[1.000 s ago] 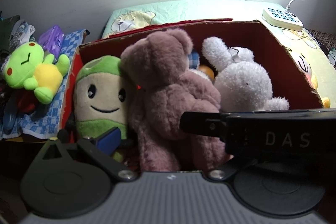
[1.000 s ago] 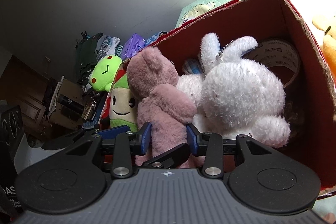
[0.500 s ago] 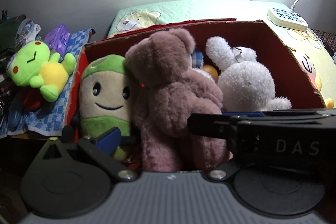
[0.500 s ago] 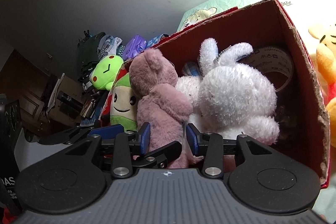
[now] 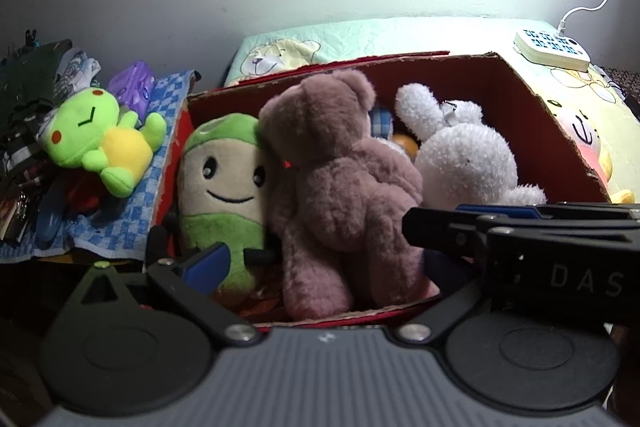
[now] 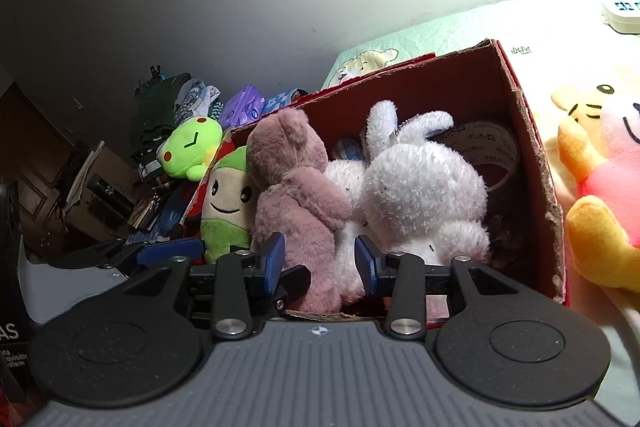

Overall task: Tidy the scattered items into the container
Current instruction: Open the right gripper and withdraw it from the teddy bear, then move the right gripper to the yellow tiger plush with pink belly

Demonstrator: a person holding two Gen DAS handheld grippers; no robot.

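Observation:
A red cardboard box (image 5: 472, 75) (image 6: 536, 163) holds a green-and-beige plush (image 5: 224, 187), a mauve teddy bear (image 5: 336, 179) (image 6: 296, 195) and a white bunny (image 5: 464, 159) (image 6: 420, 187). A tape roll (image 6: 492, 147) lies behind the bunny. My right gripper (image 6: 320, 261) hovers at the box's near edge, jaws a narrow gap apart, and the bear's legs show beyond them. It crosses the left wrist view as a black bar (image 5: 412, 227). My left gripper (image 5: 320, 267) stands wide open low before the box, its right finger hidden. A green frog plush (image 5: 96, 139) (image 6: 192, 147) lies outside on the left.
An orange-and-pink plush (image 6: 600, 187) lies on the printed bedsheet right of the box. A white power strip (image 5: 552, 49) with its cable sits at the back right. A blue checked cloth (image 5: 160, 107), a purple pouch (image 5: 132, 87) and dark clutter fill the left side.
My right gripper has drawn back and slightly up from the box, sliding right across the left wrist view. Its jaw gap is unchanged. The toys in the box stayed put.

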